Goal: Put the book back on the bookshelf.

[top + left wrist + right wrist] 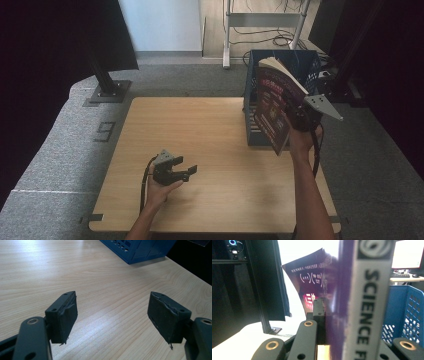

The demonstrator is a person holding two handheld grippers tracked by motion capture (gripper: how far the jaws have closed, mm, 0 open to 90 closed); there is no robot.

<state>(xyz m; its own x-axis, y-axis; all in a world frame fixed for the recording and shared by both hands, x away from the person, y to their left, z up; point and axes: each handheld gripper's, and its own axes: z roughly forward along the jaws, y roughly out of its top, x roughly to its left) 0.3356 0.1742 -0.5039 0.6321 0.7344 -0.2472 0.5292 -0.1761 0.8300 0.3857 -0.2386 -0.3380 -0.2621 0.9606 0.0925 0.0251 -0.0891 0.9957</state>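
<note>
A: We have the right gripper (pixel 300 117) clamped on the purple paperback book (pixel 274 107), spine gripped between its 2 jaws. In the right gripper view the spine (pixel 367 302) reads "SCIENCE F…" and fills the gap between the pads.

B: And the book sits where, exactly?

A: In the air, tilted, in front of the blue crate (pixel 290 62) at the far right of the wooden table (pixel 210 150). Its lower corner hangs just in front of the crate's near wall. It touches nothing but our jaws.

B: What about the left gripper (pixel 176 171)?

A: Resting low over the table near the front edge, jaws apart, nothing between the pads (pixel 63 317).

B: So what worries us?

A: 3 things, as we judge it. The cover is already curling away from the pages, so a loose flap could catch on the crate's rim if we lower it. We hold only near the spine, so the weight of the book could swing it and let it slip. And if we come down tilted, the corner may hit the wall, not the opening.

B: Then we square it up first.
</note>
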